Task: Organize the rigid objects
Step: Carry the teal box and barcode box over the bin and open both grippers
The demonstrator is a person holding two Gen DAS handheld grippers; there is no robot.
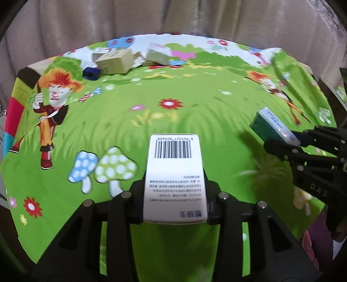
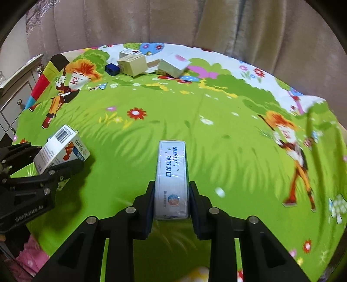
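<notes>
My left gripper is shut on a white medicine box with a barcode on its far end, held above the green cartoon cloth. My right gripper is shut on a slim silver-and-green box with blue print. Each gripper shows in the other's view: the right gripper with the slim box at the right, the left gripper with the white box at the left. A pile of boxes lies at the far edge: a tan carton, a pale box and a small blue object.
The green cartoon cloth covers the table. A beige curtain hangs behind it. The far pile also shows in the right wrist view, with the tan carton and the pale box. A cabinet stands at the left.
</notes>
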